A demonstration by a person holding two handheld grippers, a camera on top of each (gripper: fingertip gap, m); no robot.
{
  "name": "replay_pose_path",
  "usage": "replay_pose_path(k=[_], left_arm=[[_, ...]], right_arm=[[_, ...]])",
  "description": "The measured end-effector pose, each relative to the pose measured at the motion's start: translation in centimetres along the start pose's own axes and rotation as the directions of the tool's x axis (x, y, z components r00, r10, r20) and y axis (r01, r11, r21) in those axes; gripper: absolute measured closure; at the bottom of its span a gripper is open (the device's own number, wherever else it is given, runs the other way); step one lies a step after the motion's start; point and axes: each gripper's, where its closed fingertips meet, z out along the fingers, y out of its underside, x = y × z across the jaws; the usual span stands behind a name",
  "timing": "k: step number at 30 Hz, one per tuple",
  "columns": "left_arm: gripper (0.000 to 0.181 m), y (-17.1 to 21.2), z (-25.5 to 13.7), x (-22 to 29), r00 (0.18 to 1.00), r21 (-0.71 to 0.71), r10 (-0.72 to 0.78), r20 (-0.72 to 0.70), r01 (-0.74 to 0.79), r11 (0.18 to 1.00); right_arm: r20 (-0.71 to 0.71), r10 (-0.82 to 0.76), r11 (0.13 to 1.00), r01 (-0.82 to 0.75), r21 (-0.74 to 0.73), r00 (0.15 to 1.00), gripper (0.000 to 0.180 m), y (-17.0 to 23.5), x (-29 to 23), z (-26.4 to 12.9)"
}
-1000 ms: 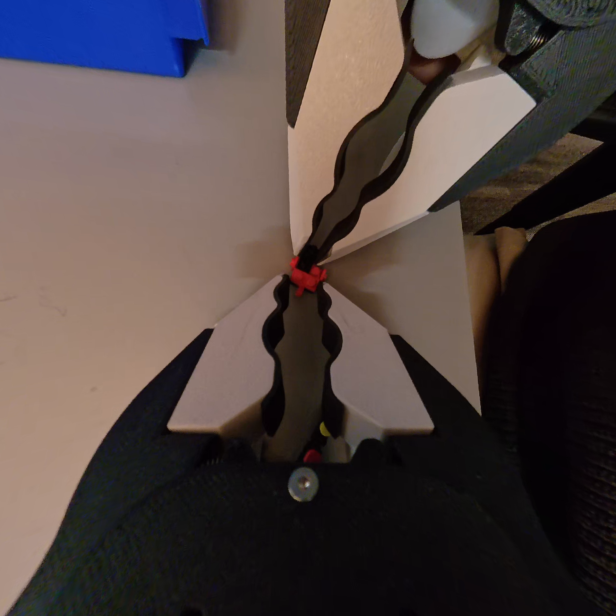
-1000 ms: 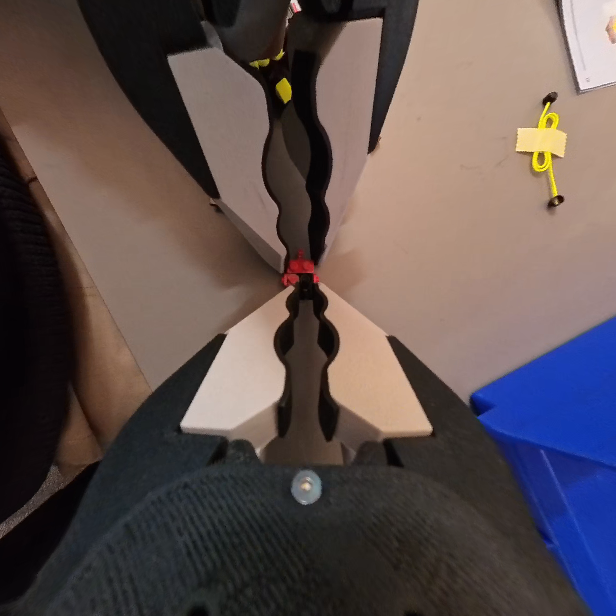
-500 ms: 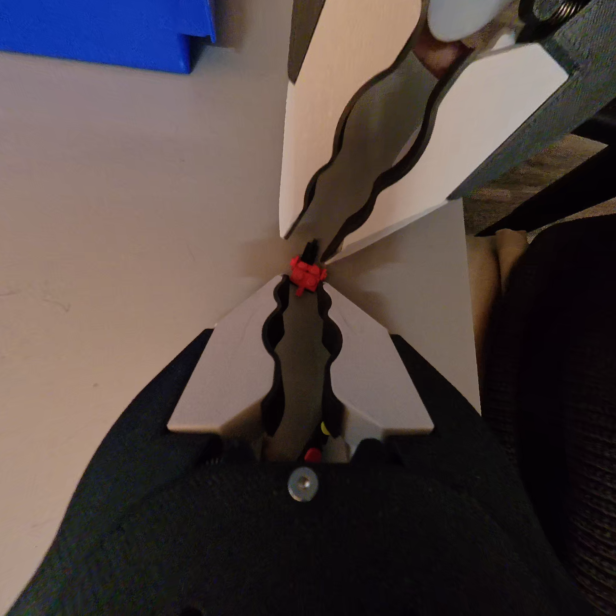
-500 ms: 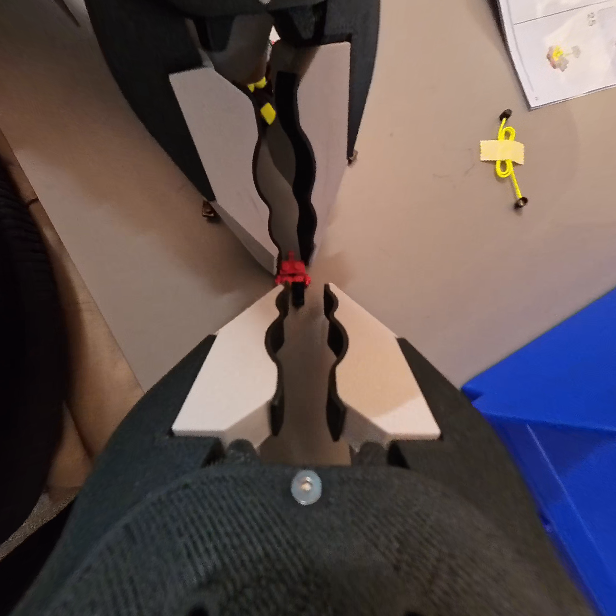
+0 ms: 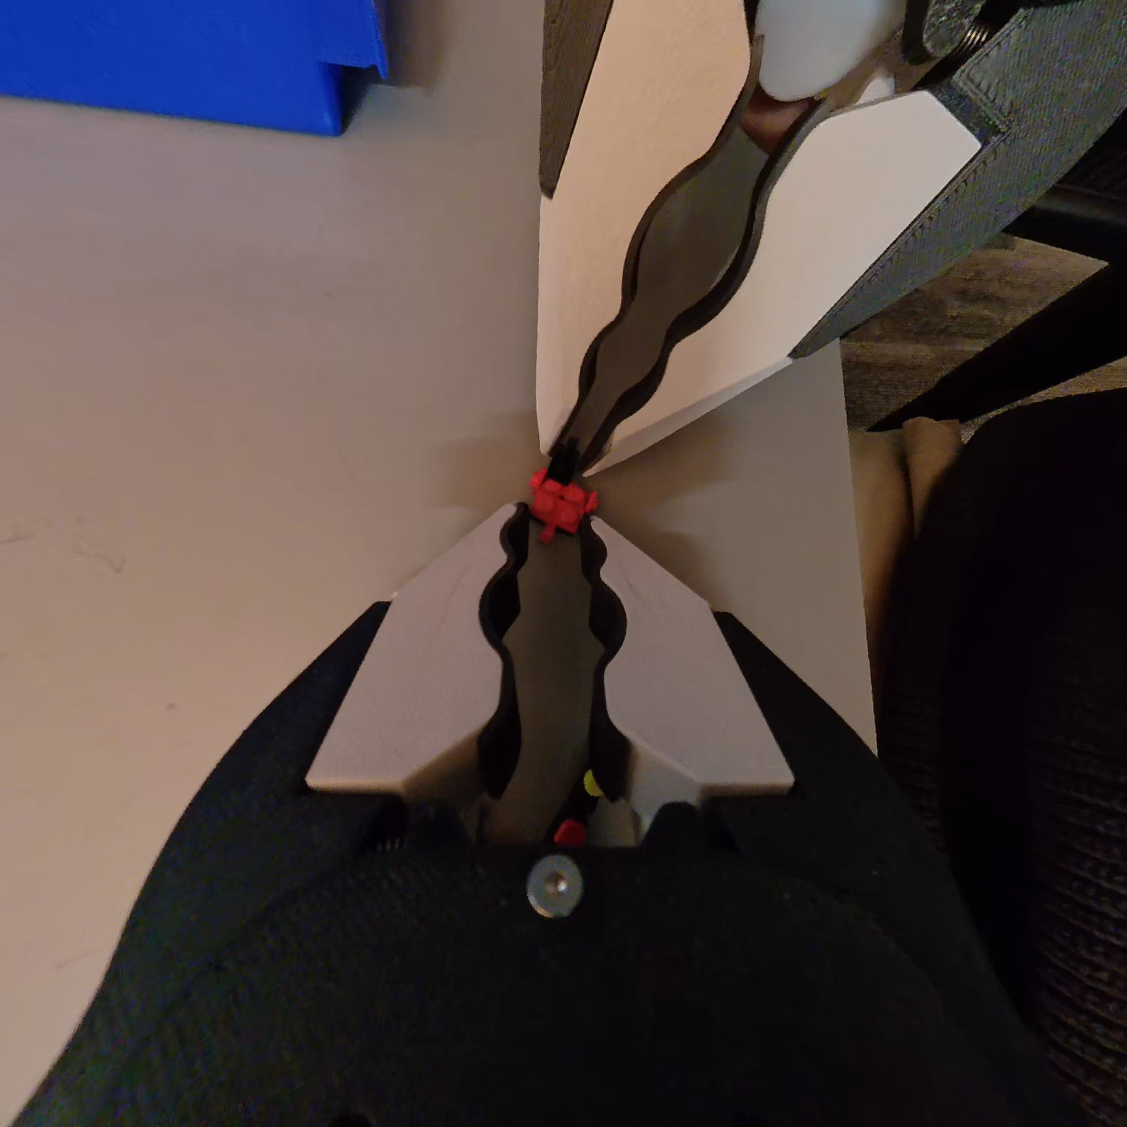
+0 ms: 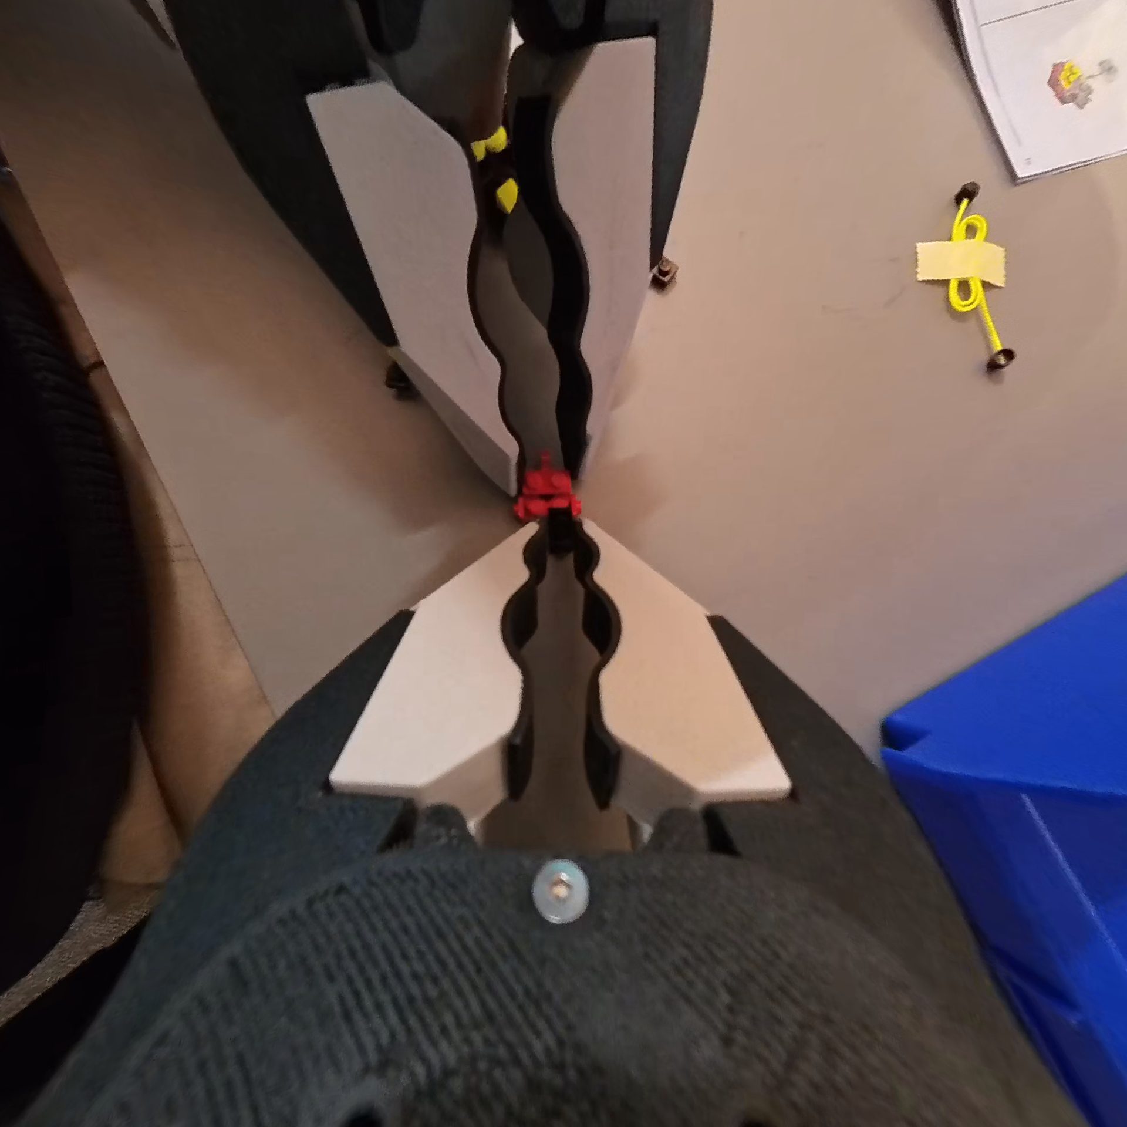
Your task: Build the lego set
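Left wrist view
Landmark: the small red studded plastic Lego piece, held above the beige tabletop.
Left gripper: the left gripper, white wedge fingers with black wavy pads, was pinched on the red piece at its very tips.
Black part: a small black plastic Lego piece stood touching the far side of the red piece, sticking out away from the left gripper.
Right gripper: the right gripper came in from beyond the red piece, tilted to the upper right, its tips pinched on the black piece.
Axis: the black piece's long axis seemed to run along the line between the two grippers, tip to tip.
Blue bin: a blue plastic bin lay well apart from the red piece, far up and left.

Right wrist view
Right gripper: its tips were pressed together on the black piece, just on the near side of the red piece.
Left gripper: its tips clamped the red piece from the far side.
Relation: the joint lay straight ahead of both grippers, equally near each; any push or pull would likely run along that shared line.
Seating: whether the black piece was fully seated in the red one could not be told.
Other things: a yellow elastic cord with pale tape and a printed instruction sheet lay well right of the red piece, the blue bin right and nearer.
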Motion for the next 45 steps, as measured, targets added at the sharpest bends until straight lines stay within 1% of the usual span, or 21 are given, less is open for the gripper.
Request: replay_pose_path(k=[5,23,36,42,45], left_arm=[[0.166,-0.01,0.01,0.03,1.0,0.001,0.001,-0.001,-0.001,1.0],[0.167,-0.04,0.05,-0.01,1.0,0.0,0.006,0.007,-0.006,1.0],[0.167,-0.05,0.1,0.07,1.0,-0.003,0.011,0.013,-0.011,1.0],[0.166,-0.01,0.08,0.0,1.0,-0.004,0.014,0.018,-0.014,1.0],[0.166,0.05,0.03,-0.11,1.0,-0.006,0.013,0.022,-0.013,1.0]], right_arm=[[0.011,0.005,1.0,-0.005,0.01,1.0,0.179,-0.21,-0.1,0.07],[0.01,-0.016,1.0,0.016,-0.014,1.0,0.18,-0.8,-0.16,0.24],[-0.04,-0.067,0.993,0.063,-0.1,0.997,0.18,-0.62,-0.21,0.28],[-0.019,-0.052,0.992,0.05,-0.113,0.998,0.18,-0.59,-0.32,0.4],[-0.006,-0.006,0.995,0.006,-0.103,1.0,0.18,-0.68,-0.25,0.46]])
